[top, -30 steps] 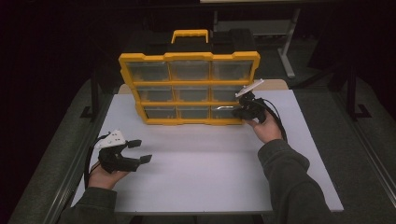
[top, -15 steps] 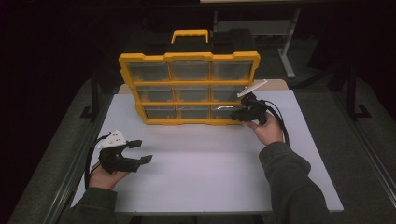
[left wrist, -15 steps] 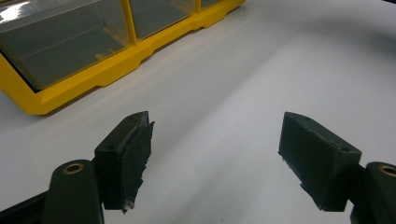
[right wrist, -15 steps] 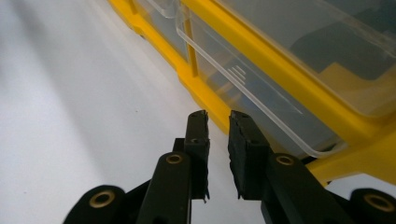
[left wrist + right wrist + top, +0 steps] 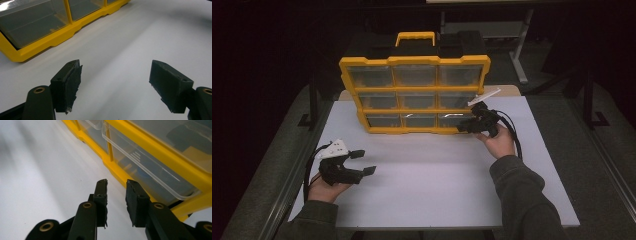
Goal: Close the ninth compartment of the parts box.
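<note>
While both hands rest on the white table [image 5: 432, 185] | left gripper [image 5: 363, 162]: jaws spread wide, nothing between, well short of the yellow plastic organizer case with clear drawers [image 5: 414, 95] | case: upright at the table's far edge | right gripper [image 5: 116, 187]: jaws narrow, just been opening, empty, beside the clear bottom-right drawer [image 5: 147, 170], which juts out.

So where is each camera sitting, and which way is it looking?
High view: above the person's side, looking forward and down at the white table and yellow drawer box; both forearms, left tool and right tool show.
Left gripper view: on the left tool, looking along its wide-open jaws.
Right gripper view: on the right tool, jaws just opening, empty, by the bottom drawer.
All share the box.
</note>
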Available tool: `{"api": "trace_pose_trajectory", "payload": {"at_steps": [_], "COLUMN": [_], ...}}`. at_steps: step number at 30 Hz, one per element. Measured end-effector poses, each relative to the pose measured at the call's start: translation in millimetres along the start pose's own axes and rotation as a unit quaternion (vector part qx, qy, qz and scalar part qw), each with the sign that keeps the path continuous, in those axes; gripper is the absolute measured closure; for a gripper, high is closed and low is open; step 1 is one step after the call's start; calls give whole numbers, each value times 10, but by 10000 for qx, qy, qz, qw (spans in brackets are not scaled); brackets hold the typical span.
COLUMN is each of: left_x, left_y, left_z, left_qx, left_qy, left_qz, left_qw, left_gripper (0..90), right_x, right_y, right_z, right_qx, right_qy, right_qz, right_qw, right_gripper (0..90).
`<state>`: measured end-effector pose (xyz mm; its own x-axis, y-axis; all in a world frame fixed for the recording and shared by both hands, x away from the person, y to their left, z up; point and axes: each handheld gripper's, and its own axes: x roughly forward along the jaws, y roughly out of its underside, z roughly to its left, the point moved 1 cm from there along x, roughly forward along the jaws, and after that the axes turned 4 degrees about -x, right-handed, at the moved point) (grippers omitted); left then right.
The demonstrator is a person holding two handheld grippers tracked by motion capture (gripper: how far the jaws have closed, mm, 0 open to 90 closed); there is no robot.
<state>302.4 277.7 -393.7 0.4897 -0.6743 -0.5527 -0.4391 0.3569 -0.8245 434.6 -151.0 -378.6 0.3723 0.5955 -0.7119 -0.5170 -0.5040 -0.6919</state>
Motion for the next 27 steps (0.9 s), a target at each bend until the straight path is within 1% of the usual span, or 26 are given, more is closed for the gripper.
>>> {"api": "trace_pose_trajectory", "payload": {"at_steps": [1, 4, 5, 7, 10, 13, 15, 18, 19, 20, 21, 23, 24, 25, 26, 27], "left_x": [1, 4, 7, 10, 11, 12, 9, 0, -1, -3, -5, -12, -14, -11, -8, -4], "left_y": [1, 1, 1, 0, 0, -1, 2, 8, 10, 11, 10, 7, 8, 9, 10, 12], "left_z": [0, -2, -3, -4, -4, -5, 0, 2, -1, -2, 0, 8, 6, 8, 8, 4], "left_qx": [-10, -24, -27, -24, -44, -45, -50, -28, -46, -45, -40, -12, -50, -42, -40, -61], "left_qy": [-3, -4, 3, 9, 10, 23, 19, 8, 12, 10, 7, 0, -2, -2, -2, 0], "left_qz": [8, 8, 8, 12, 20, 0, 20, 21, 23, 21, 10, 8, 4, 1, 0, 3], "left_qw": [10000, 10000, 10000, 10000, 10000, 10000, 10000, 10000, 10000, 10000, 10000, 10000, 10000, 10000, 10000, 10000], "left_gripper": [245, 244, 244, 244, 243, 242, 240, 237, 237, 237, 237, 237, 237, 237, 237, 237], "right_x": [-5, -12, -21, -30, -48, -65, -87, -100, -116, -116, -127, -135, -137, -142, -144, -147], "right_y": [3, 13, 14, 18, 21, 25, 24, 47, 47, 61, 64, 79, 85, 93, 107, 112], "right_z": [3, -3, -1, -12, -7, 0, 14, 7, 25, 12, 23, 29, 27, 32, 22, 24], "right_qx": [40, 26, 56, 11, 36, 18, 96, 37, 146, 60, 152, 181, 153, 166, 87, 100], "right_qy": [-9, -10, -11, -14, -33, -4, -6, -8, -17, -7, -19, -18, -11, 3, 8, -2], "right_qz": [17, -16, -20, -64, -112, -145, -135, -193, -158, -195, -200, -211, -209, -186, -205, -223], "right_qw": [10000, 10000, 10000, 10000, 9999, 9999, 9999, 9998, 9998, 9998, 9997, 9996, 9997, 9997, 9998, 9997], "right_gripper": [684, 661, 656, 652, 636, 618, 611, 602, 598, 598, 596, 591, 585, 583, 582, 578]}}
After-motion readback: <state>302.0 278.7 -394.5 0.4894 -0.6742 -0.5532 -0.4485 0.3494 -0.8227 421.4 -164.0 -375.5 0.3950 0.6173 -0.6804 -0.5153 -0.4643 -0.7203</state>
